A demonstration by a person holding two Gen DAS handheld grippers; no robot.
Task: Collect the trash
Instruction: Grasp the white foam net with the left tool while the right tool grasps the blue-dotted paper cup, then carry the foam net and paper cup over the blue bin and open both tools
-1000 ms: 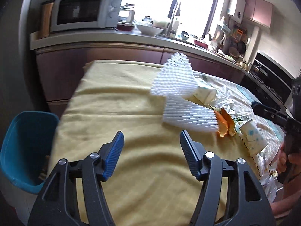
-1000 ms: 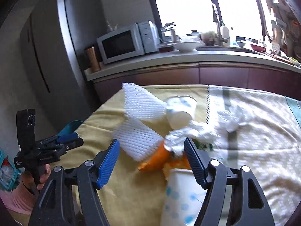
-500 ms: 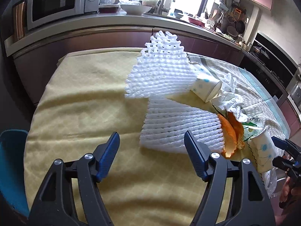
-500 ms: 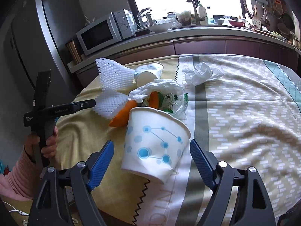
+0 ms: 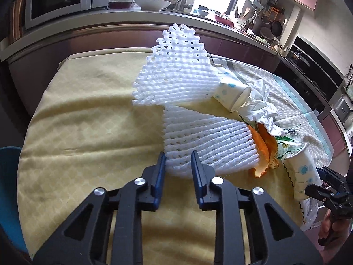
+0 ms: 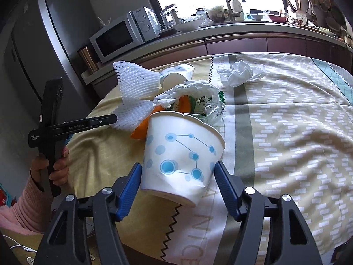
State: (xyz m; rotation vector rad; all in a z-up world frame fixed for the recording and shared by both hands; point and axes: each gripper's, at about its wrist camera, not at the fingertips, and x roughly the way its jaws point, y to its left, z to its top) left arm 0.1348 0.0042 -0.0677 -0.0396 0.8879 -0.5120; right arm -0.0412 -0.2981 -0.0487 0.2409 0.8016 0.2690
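A white foam net lies on the yellow tablecloth. My left gripper is closed on its near corner. A second foam net stands behind it. Orange peel, crumpled tissue and a lying paper cup sit to the right. My right gripper has its blue pads against both sides of a white paper cup with blue dots, tilted at the table's near edge. A loose tissue lies farther back.
A blue bin stands at the table's left side. A kitchen counter with a microwave runs behind the table. A fridge is at the left. The table's right part holds only the patterned cloth.
My left gripper moved forward and closed on the near foam net's corner. My right gripper moved in and closed around the dotted paper cup.
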